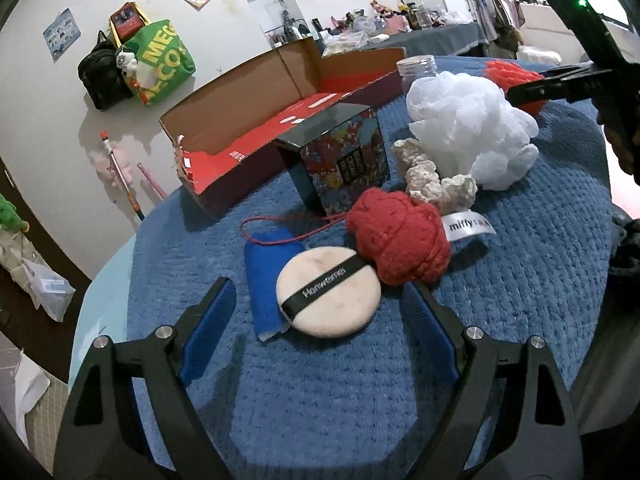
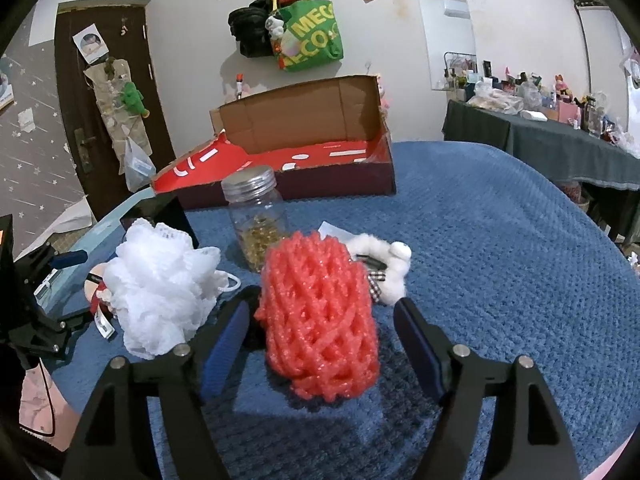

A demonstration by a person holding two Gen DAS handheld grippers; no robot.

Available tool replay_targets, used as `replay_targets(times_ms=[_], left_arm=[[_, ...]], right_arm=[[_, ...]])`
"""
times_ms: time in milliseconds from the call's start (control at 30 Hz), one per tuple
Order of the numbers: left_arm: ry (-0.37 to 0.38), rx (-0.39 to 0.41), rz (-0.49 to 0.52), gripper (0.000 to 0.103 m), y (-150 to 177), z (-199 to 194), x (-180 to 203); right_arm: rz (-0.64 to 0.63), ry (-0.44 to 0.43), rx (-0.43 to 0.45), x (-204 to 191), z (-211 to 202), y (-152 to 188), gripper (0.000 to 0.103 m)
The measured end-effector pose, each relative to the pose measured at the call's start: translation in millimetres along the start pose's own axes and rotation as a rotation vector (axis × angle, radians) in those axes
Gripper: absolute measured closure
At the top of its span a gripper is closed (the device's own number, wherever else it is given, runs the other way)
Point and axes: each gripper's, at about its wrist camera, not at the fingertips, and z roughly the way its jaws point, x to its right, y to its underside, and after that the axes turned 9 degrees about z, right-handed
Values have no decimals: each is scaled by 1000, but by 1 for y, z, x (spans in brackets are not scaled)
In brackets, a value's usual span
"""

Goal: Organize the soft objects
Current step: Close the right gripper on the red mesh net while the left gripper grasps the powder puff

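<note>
Close the spread, empty right gripper gently around the middle of the red foam net lying between its pads on the blue blanket, then carry toward the open cardboard box, keeping clear of the jar.

1. The round beige powder puff with a black lettered band lies flat on the blue blanket, overlapping a folded blue cloth.
2. The red knitted ball touches the puff's far edge, its thin red cord looping left.
3. The white mesh bath sponge sits fluffed up behind it.
4. The red foam net sleeve stands upright, just right of the sponge.
5. A white plush piece lies behind the sleeve.
</note>
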Motion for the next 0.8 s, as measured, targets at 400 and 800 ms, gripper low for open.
replay_targets(times_ms=[400, 800], left_arm=[[18, -22, -94, 57, -3, -6, -6], [1, -17, -304, 57, 7, -23, -25]], right_arm=[[-70, 5, 56, -14, -16, 0, 53], [-77, 24, 29, -9, -11, -5, 53]])
